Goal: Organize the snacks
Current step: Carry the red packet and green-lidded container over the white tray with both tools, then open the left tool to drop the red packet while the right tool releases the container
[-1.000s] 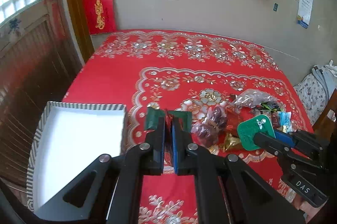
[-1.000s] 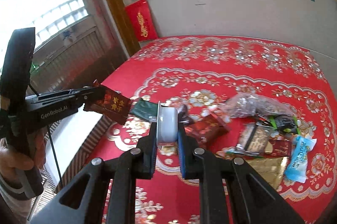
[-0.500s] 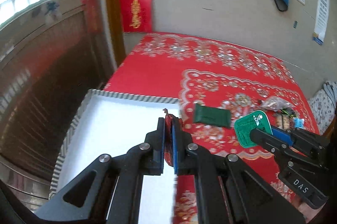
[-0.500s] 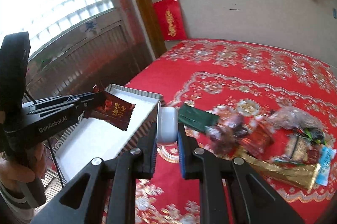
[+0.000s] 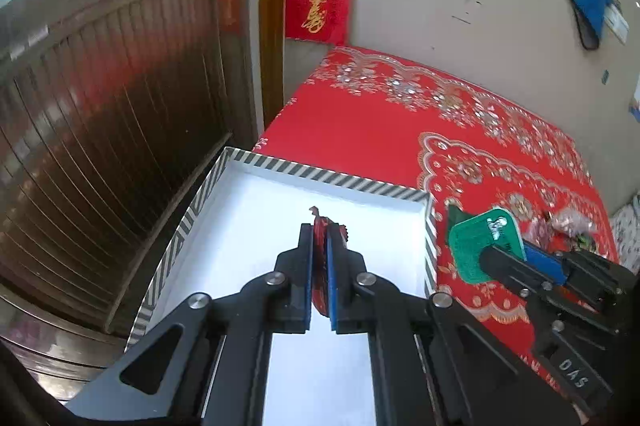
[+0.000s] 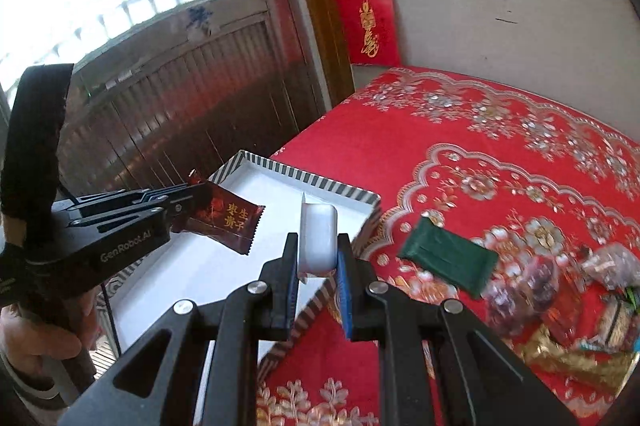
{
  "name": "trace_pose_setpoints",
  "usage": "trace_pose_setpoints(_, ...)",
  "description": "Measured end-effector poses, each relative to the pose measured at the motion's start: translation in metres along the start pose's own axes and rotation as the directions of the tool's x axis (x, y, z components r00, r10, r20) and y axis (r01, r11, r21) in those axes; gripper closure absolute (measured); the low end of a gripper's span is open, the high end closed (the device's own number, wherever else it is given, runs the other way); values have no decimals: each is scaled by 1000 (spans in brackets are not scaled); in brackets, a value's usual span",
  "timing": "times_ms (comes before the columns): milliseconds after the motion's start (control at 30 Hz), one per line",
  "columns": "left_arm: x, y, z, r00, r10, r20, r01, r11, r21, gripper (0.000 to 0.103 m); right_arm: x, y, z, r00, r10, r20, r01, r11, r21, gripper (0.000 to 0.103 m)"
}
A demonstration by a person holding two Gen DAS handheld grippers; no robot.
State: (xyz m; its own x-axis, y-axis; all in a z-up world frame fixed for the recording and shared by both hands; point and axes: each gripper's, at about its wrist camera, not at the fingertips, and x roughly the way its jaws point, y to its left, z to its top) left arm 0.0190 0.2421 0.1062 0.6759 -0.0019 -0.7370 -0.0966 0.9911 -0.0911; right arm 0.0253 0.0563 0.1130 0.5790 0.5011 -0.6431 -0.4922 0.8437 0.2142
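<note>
1. Left gripper (image 5: pixel 319 238): jaws pressed together on a dark red snack packet (image 6: pixel 228 222); the packet's crinkled edge pokes out ahead of the fingertips.
2. The packet hangs in the air over the white floor of the striped-rim box (image 5: pixel 332 181); it does not touch the box.
3. Right gripper (image 6: pixel 318 252): jaws clamped on a white snack piece with a green face (image 5: pixel 486 246), held upright between the blue pads (image 6: pixel 344 294).
4. The right gripper sits just to the right of the left one, above the box's right rim, partly over the red tablecloth (image 6: pixel 460 129).
5. A dark green packet (image 6: pixel 448 262) lies flat on the cloth, ahead and to the right of the right gripper, near the box corner but apart from it.
6. Further right of it, a loose pile of snacks (image 6: pixel 560 302) on the cloth; blurred, so I can only make out clear bags with dark contents and a gold wrapper (image 6: pixel 576 362).
</note>
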Motion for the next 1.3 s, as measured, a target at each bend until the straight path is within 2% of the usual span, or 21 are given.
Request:
trace_pose_setpoints(133, 15, 12, 5, 1000, -19, -12, 18, 999, -43, 96, 20, 8, 9, 1000, -25, -20, 24, 999, -39, 88)
trace_pose_setpoints(433, 37, 38, 7, 999, -8, -39, 5, 996, -94, 96, 70, 23, 16, 990, -123, -64, 112, 981, -155, 88)
trace_pose_setpoints(667, 44, 56, -2, 998, 6, -70, -14, 993, -120, 95, 92, 36, 5, 987, -98, -125, 74, 980, -184, 87)
trace_pose_setpoints(767, 42, 58, -6, 997, 29, -75, -37, 994, -105, 93, 95, 44, -1, 989, -64, -133, 40, 984, -176, 87)
trace_pose_setpoints(867, 45, 65, -14, 994, 38, -102, -51, 990, -128, 87, 92, 46, -4, 992, -37, -122, 17, 987, -161, 86)
trace_pose_setpoints(933, 50, 69, -18, 992, 26, -124, -45, 987, -151, 78, 92, 46, -5, 991, -13, -135, -7, 989, -148, 83)
trace_pose_setpoints(967, 52, 71, -22, 990, 32, -138, -54, 986, -160, 74, 92, 46, -6, 989, 9, -146, -30, 990, -137, 76)
trace_pose_setpoints(1033, 53, 73, -26, 989, 38, -143, -62, 984, -168, 55, 90, 46, -7, 988, 51, -148, -68, 991, -113, 63)
trace_pose_setpoints(1067, 52, 74, -29, 990, 41, -138, -66, 982, -178, 52, 88, 46, -8, 987, 68, -145, -84, 991, -104, 58)
trace_pose_setpoints(1133, 50, 76, -31, 990, 38, -136, -64, 979, -193, 41, 83, 48, -10, 987, 82, -136, -97, 990, -105, 57)
trace_pose_setpoints(1300, 35, 76, -35, 992, 33, -122, -59, 975, -212, 29, 63, 38, -14, 983, 153, -106, -157, 987, -33, 58)
